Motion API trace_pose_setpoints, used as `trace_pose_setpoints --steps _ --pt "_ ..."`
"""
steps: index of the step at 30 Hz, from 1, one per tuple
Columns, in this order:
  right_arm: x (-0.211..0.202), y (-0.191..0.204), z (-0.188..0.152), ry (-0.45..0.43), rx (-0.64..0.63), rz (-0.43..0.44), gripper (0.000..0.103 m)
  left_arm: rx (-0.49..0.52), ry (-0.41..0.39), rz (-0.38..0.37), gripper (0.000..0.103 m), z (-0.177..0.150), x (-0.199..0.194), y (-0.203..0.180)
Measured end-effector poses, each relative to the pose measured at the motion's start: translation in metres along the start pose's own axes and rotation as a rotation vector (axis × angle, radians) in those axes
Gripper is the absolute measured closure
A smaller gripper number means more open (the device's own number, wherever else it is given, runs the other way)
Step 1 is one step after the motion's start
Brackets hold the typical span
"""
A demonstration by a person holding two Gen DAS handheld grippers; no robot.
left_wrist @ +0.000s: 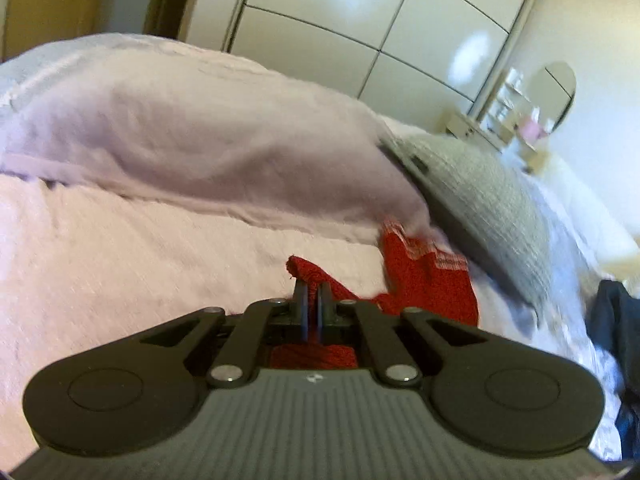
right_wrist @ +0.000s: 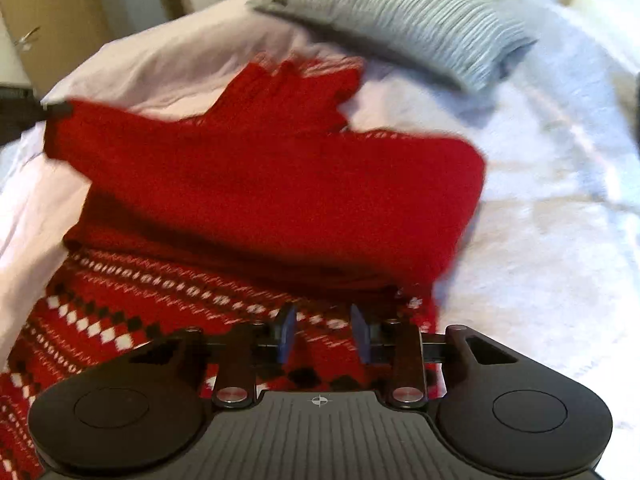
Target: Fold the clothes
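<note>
The right gripper point(right_wrist: 323, 334), jaws released, hovers over the half-folded red sweater point(right_wrist: 280, 184) whose sleeve the left gripper point(left_wrist: 313, 300) grasps.

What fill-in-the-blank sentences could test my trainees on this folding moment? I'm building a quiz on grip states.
1. The left gripper is shut on a fold of the ____ sweater.
2. The right gripper hovers over the sweater's patterned part with its jaws ____.
3. Beyond the sweater lies a ribbed ____ pillow.
4. Everything rests on a ____.

Missing words: red; open; grey; bed
</note>
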State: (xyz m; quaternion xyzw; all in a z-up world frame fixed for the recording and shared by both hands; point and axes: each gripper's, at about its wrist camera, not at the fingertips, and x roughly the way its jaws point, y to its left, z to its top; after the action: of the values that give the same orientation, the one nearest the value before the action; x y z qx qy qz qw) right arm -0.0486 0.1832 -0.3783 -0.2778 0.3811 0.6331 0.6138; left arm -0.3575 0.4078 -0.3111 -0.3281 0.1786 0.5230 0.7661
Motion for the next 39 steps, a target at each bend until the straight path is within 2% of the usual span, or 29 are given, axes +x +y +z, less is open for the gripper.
trace_pose_setpoints --steps 3,7,9,11,15,22,23,24,26,28,30,33,35,37,39 --pt "0.011 -0.001 -0.001 0.0 0.003 -0.015 0.068 -0.003 0.04 0.016 0.101 -0.006 0.006 0.007" --pt "0.015 -0.012 0.009 -0.072 0.041 -0.051 0.068 -0.029 0.091 0.03 0.101 -0.019 0.013 0.015" --pt "0.018 -0.015 0.015 -0.076 0.024 -0.041 0.068 -0.042 0.117 0.037 0.101 -0.026 0.016 0.019" --pt "0.019 -0.011 0.015 -0.058 -0.033 -0.078 0.068 -0.061 0.129 0.037 0.101 -0.027 0.019 0.023" --pt "0.009 0.004 0.002 -0.092 -0.153 -0.178 0.068 -0.072 0.114 0.018 0.101 -0.015 0.019 0.024" --pt "0.037 0.014 -0.012 -0.077 -0.37 -0.37 0.068 -0.085 0.123 0.002 0.101 -0.005 0.02 0.023" --pt "0.041 0.015 -0.014 -0.074 -0.402 -0.397 0.085 -0.084 0.129 0.003 0.101 -0.004 0.02 0.024" --pt "0.043 0.014 -0.015 -0.078 -0.415 -0.415 0.095 -0.084 0.136 0.005 0.101 -0.003 0.02 0.025" --pt "0.029 -0.003 -0.011 -0.134 -0.345 -0.401 0.095 -0.101 0.147 0.002 0.101 0.0 0.019 0.029" --pt "0.025 -0.009 -0.01 -0.12 -0.317 -0.377 0.095 -0.144 0.16 -0.007 0.101 0.001 0.02 0.038" --pt "0.02 -0.015 -0.01 -0.106 -0.288 -0.353 0.095 -0.191 0.202 0.02 0.1 -0.006 0.029 0.05" --pt "0.013 -0.023 -0.009 -0.084 -0.245 -0.318 0.095 -0.195 0.301 0.099 0.095 -0.029 0.052 0.064" --pt "0.009 -0.029 -0.009 -0.07 -0.216 -0.294 0.095 -0.188 0.315 0.126 0.094 -0.037 0.053 0.069" --pt "0.004 -0.035 -0.008 -0.056 -0.187 -0.27 0.092 -0.18 0.321 0.149 0.09 -0.044 0.052 0.073" --pt "-0.001 -0.041 -0.008 -0.042 -0.159 -0.246 0.076 -0.211 0.302 0.135 0.074 -0.047 0.041 0.079"
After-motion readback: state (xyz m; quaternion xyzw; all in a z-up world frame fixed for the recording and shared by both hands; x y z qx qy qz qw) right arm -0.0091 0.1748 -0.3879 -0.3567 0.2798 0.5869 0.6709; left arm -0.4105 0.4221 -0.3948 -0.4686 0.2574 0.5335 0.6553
